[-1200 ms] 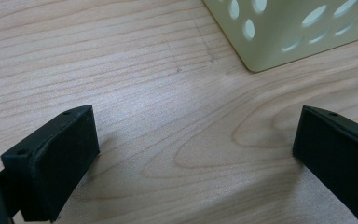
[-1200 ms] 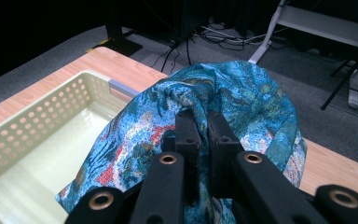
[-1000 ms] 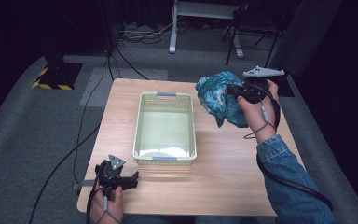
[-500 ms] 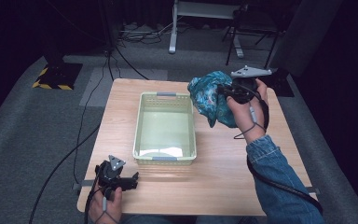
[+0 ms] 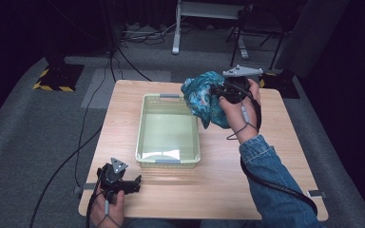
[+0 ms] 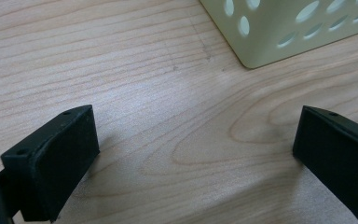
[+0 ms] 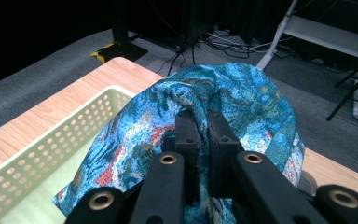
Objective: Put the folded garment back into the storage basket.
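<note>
- Crumpled cloth of teal-blue fabric with a multicoloured print (image 5: 203,97) hung in the air beside the pale green perforated plastic basket (image 5: 168,159), over that basket's far right corner and rim.
- In the right gripper view the cloth (image 7: 223,102) bulged around the black jaws, its lower folds drooping toward the basket's holed wall (image 7: 51,140).
- Right tool (image 5: 217,91) was clamped on a bunch of the cloth, its two jaws pressed nearly together with fabric pinched between them.
- A hand (image 5: 240,111) in a blue denim sleeve (image 5: 275,185) held that tool to the right of the basket, raised off the desk, with the grey three-cornered plate on top.
- The basket sat near the middle of the light wooden desk (image 5: 275,142), long side running away from the person, and its inside looked bare.
- Left tool (image 5: 134,184) lay low on the desk just in front of the basket's near left corner, held by the other hand (image 5: 108,209).
- Its jaws stood wide apart with nothing between them but wood grain; the left gripper view showed the basket's corner (image 6: 279,28) just ahead, apart from both jaws.
- Beyond the desk lay grey carpet (image 5: 28,142) with dark cables trailing across it.
</note>
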Action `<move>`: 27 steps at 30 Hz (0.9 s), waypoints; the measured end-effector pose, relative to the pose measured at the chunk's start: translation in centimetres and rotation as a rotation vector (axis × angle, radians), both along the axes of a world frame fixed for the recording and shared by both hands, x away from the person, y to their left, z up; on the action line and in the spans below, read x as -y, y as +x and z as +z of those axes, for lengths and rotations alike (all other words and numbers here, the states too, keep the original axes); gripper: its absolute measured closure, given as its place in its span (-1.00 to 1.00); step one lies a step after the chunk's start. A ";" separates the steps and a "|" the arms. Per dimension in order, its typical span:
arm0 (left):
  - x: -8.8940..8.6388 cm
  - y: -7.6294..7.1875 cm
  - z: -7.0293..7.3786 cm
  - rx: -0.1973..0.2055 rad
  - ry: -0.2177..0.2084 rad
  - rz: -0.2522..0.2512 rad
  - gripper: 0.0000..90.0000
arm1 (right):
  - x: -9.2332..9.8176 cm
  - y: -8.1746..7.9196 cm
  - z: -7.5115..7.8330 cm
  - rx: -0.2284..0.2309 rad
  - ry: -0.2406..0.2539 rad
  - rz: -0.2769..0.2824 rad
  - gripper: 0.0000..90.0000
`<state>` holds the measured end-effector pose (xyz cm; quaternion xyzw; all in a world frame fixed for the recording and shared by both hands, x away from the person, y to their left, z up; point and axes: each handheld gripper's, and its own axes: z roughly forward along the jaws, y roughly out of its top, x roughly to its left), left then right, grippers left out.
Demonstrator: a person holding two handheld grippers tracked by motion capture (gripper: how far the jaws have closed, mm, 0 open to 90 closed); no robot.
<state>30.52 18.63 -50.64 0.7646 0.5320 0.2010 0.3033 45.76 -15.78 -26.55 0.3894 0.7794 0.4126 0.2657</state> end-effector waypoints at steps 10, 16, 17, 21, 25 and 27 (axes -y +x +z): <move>0.0 0.0 0.0 0.000 -0.002 0.001 -0.99 | -2.6 0.3 -0.7 -0.010 0.014 0.028 0.88; 0.0 0.0 0.0 -0.001 -0.002 0.001 -0.99 | -3.9 0.4 -1.3 -0.021 0.020 0.042 0.88; 0.0 0.0 0.0 -0.001 -0.002 0.001 -0.99 | -4.0 0.4 -1.4 -0.022 0.021 0.045 0.88; 0.0 0.0 0.0 -0.001 -0.002 0.000 -0.99 | -4.7 0.5 -1.8 -0.034 0.030 0.055 0.88; 0.0 0.0 0.0 -0.001 -0.002 0.001 -0.99 | -5.4 0.5 -2.2 -0.039 0.030 0.063 0.88; 0.0 0.0 0.0 -0.001 -0.002 0.001 -0.99 | -5.8 0.5 -2.4 -0.041 0.028 0.067 0.88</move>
